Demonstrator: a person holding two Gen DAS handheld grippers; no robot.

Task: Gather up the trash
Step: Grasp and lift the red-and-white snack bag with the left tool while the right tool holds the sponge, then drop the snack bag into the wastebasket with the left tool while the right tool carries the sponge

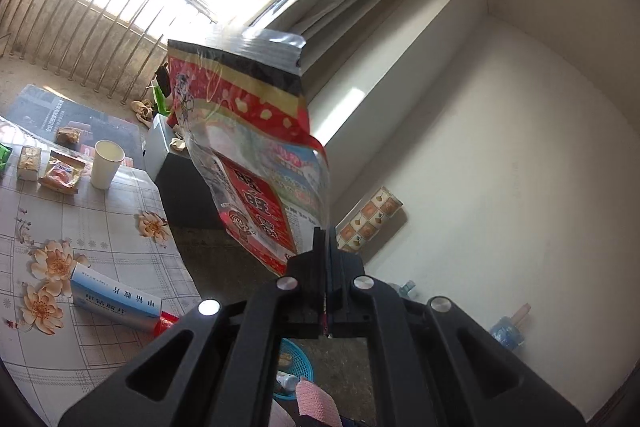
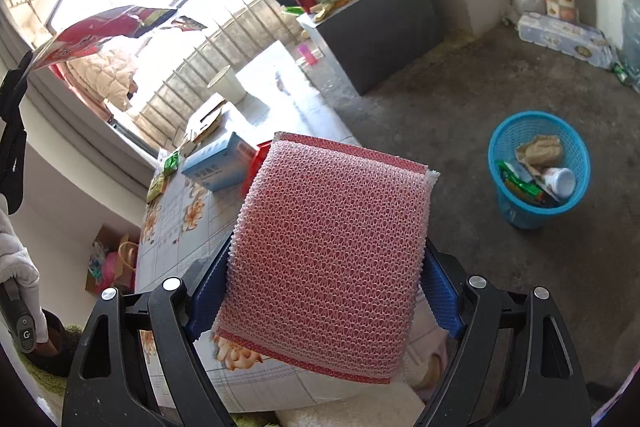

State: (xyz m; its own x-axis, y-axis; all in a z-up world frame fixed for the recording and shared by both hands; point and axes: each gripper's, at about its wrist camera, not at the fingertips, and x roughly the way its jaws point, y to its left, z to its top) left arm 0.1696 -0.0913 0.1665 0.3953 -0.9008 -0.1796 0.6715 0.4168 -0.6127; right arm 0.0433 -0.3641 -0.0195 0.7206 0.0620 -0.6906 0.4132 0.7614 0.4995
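Observation:
My left gripper is shut on the bottom edge of a red, crinkled snack bag, which hangs in the air beside the table. The right wrist view shows the same bag at the upper left, above the left gripper's black fingers. My right gripper is shut on a pink mesh sponge, its blue pads pressing on both sides. A blue mesh trash basket stands on the floor to the right, holding wrappers and a small white bottle. It also shows below the left gripper as the basket.
The table with a flowered cloth carries a paper cup, several snack packets and a blue and white box. A dark cabinet with clutter stands behind. A person's white-gloved hand holds the left tool.

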